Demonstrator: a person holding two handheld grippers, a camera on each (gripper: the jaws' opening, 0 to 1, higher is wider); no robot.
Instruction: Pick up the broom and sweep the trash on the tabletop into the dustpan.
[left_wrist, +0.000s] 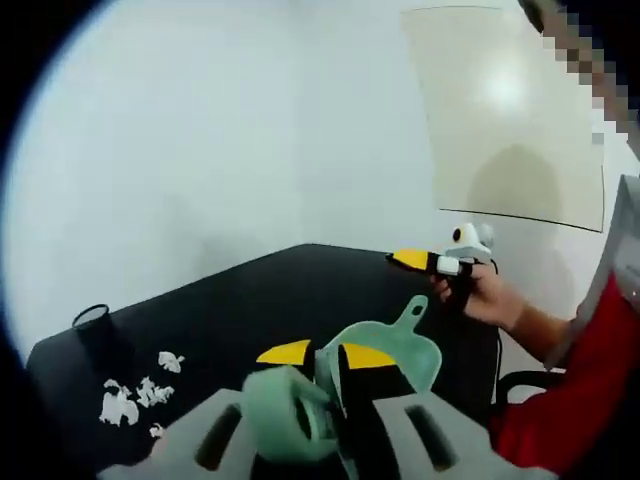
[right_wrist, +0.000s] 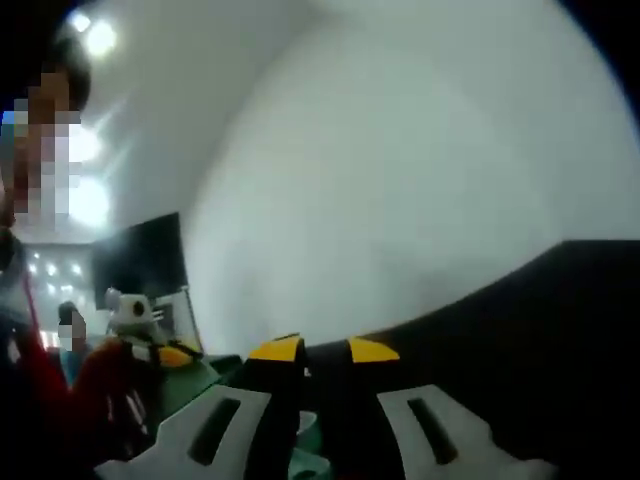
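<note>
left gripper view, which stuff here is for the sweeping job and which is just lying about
For the job:
- green dustpan, between the left tongs
- white paper scraps on the black table

Just lying about:
- black cup near the table's edge
- pale sheet on the wall

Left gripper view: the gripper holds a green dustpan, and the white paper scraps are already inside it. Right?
Not quite. The left gripper does hold the green dustpan, but in the left gripper view the white paper scraps lie on the black table, off to its left.

A bare lab-like room: white walls (left_wrist: 200, 130), black table (left_wrist: 270, 290).
</note>
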